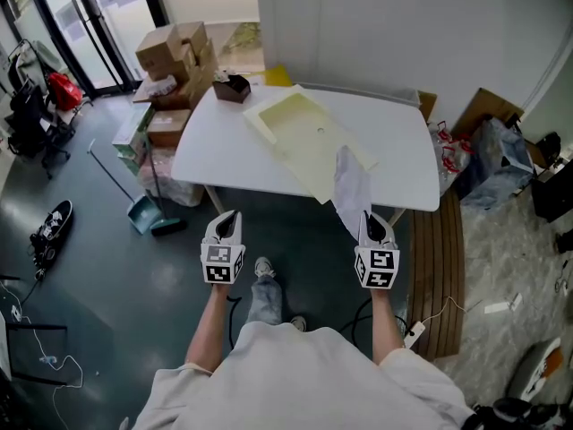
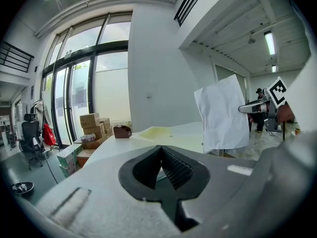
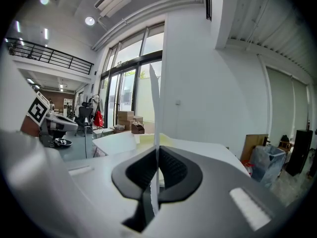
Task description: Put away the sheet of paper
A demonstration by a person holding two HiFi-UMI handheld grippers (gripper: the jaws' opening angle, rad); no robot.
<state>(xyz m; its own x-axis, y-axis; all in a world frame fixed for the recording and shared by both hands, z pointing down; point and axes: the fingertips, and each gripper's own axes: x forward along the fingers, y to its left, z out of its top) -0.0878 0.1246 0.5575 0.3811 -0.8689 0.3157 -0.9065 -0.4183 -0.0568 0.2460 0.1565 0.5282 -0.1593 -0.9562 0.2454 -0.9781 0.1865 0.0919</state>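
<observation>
Our right hand-held gripper (image 1: 375,217) pinches the sheet of paper (image 1: 351,189) upright, just before the table (image 1: 215,146). Our left hand-held gripper (image 1: 230,218) is closed and empty. We should carry it slowly, grip firm, probably to the cream tray (image 1: 300,128).

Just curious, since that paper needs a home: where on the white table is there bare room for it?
Bare: the left half of the white table, between the small brown box and the pale yellow shallow tray, and its right end beyond the tray. Crowded: the far left corner, by the brown box and stacked cardboard boxes.
</observation>
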